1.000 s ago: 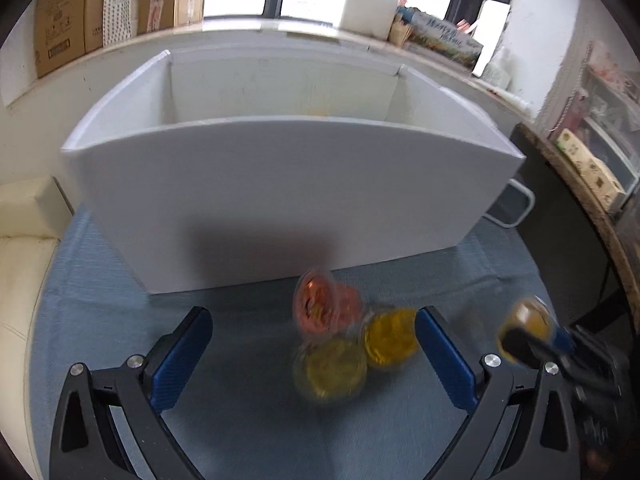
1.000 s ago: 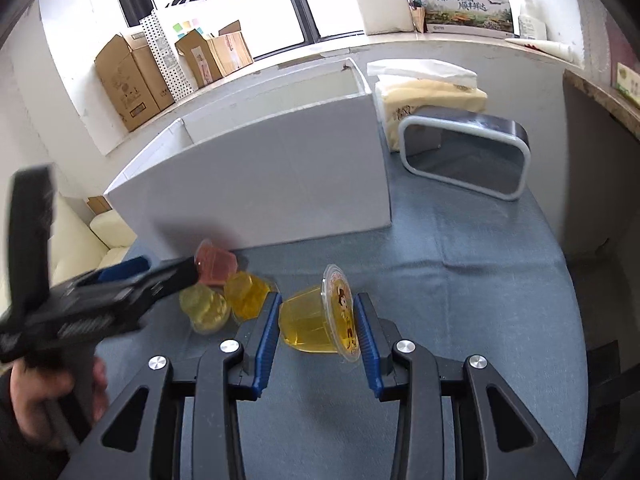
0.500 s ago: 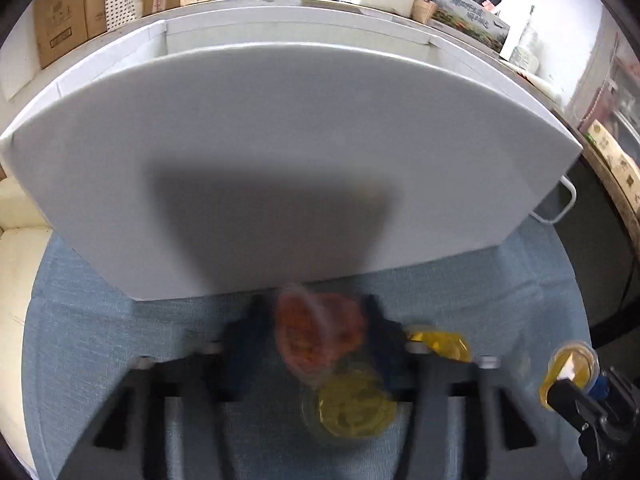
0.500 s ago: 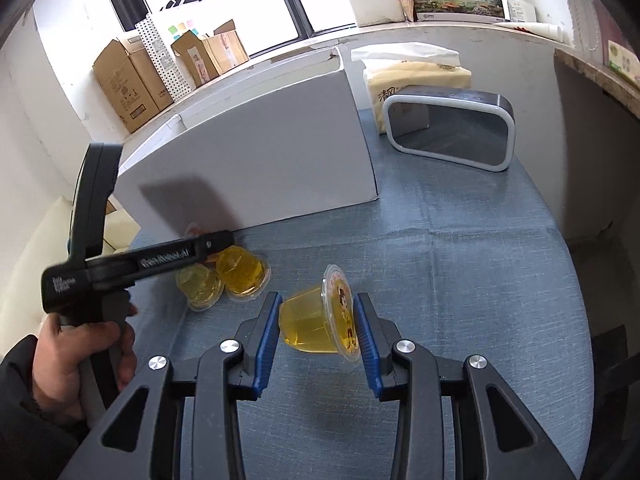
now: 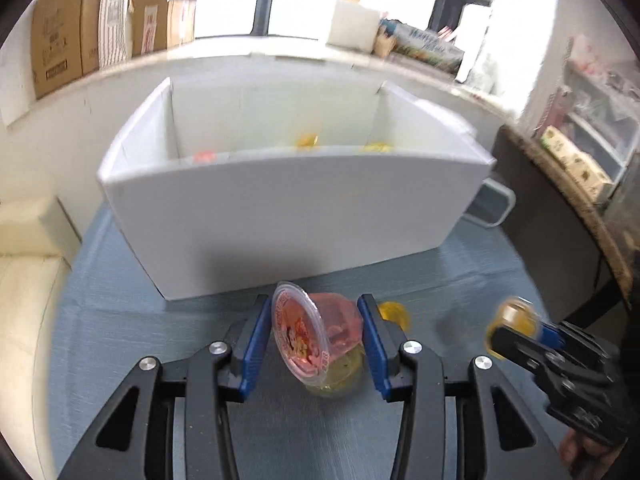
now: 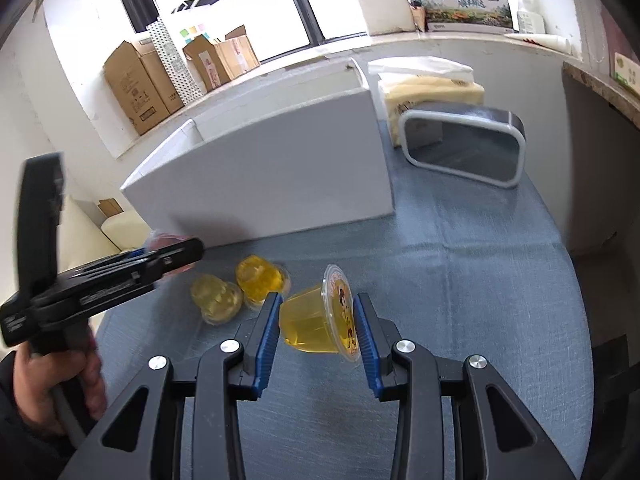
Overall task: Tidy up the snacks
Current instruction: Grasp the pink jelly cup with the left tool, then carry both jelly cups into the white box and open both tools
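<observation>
Left tool [image 5: 314,334] clamped on a pink jelly cup [image 5: 320,334], tipped on its side with lid facing left, just above the blue worktop [image 5: 120,320]; right tool [image 6: 316,320] clamped on a yellow jelly cup [image 6: 316,320], also sideways with lid to the right. Left wrist view alone looks into the white box [image 5: 280,208], showing small snacks in its compartments; right wrist view alone shows two loose yellow cups [image 6: 240,288] on the worktop near the box front, plus a hand [image 6: 48,384] gripping the left tool's handle. Both tools angle downward toward the worktop.
</observation>
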`<state>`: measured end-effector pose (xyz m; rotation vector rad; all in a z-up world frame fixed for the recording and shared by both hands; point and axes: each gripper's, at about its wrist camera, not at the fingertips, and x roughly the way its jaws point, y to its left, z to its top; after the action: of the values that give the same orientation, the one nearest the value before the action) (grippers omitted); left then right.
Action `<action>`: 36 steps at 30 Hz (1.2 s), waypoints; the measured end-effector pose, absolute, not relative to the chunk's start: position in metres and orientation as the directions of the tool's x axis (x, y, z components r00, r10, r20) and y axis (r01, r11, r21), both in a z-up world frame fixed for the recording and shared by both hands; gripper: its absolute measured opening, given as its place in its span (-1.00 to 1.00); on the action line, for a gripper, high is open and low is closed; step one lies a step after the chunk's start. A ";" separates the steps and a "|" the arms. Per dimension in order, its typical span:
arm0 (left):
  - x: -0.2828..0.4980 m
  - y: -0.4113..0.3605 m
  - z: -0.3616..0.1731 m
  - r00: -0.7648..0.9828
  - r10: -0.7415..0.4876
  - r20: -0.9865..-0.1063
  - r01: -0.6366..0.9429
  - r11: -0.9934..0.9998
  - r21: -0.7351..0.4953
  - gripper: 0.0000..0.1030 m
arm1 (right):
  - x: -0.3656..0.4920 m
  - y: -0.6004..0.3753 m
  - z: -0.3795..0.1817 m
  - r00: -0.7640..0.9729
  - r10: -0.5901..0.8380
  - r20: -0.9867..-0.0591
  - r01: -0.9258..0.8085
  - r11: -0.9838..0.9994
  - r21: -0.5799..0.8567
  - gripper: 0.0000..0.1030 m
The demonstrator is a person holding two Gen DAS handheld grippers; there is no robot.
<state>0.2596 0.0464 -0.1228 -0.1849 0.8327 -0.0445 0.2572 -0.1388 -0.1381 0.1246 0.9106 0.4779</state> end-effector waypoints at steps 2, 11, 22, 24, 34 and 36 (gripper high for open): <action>0.249 0.048 -0.108 0.695 -0.123 -0.709 -0.007 0.984 -0.178 -0.06 | 0.259 -0.134 -0.131 0.522 0.459 -0.719 -0.361 0.883 0.301 -0.23; 0.251 0.072 -0.049 0.776 -0.120 -0.619 0.004 0.983 -0.186 -0.06 | 0.288 -0.098 -0.088 0.557 0.498 -0.664 -0.438 0.856 0.274 -0.23; 0.332 0.102 -0.032 0.780 -0.083 -0.620 -0.004 0.990 -0.138 -0.06 | 0.377 -0.053 -0.057 0.581 0.460 -0.671 -0.442 0.871 0.215 -0.23; 0.341 0.103 -0.037 0.769 -0.065 -0.636 -0.011 0.993 -0.115 -0.06 | 0.391 -0.049 -0.063 0.572 0.448 -0.687 -0.432 0.877 0.211 -0.23; 0.357 0.113 -0.070 0.724 -0.041 -0.689 -0.060 0.991 -0.121 1.00 | 0.400 -0.055 -0.085 0.580 0.400 -0.710 -0.398 0.899 0.183 1.00; 0.357 0.115 -0.072 0.723 -0.035 -0.690 -0.069 0.990 -0.122 1.00 | 0.401 -0.058 -0.086 0.583 0.396 -0.709 -0.389 0.903 0.184 1.00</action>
<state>0.3571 0.1148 -0.0724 -0.1432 0.7637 0.0192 0.4012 -0.0585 -0.0862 0.0087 0.8303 0.4583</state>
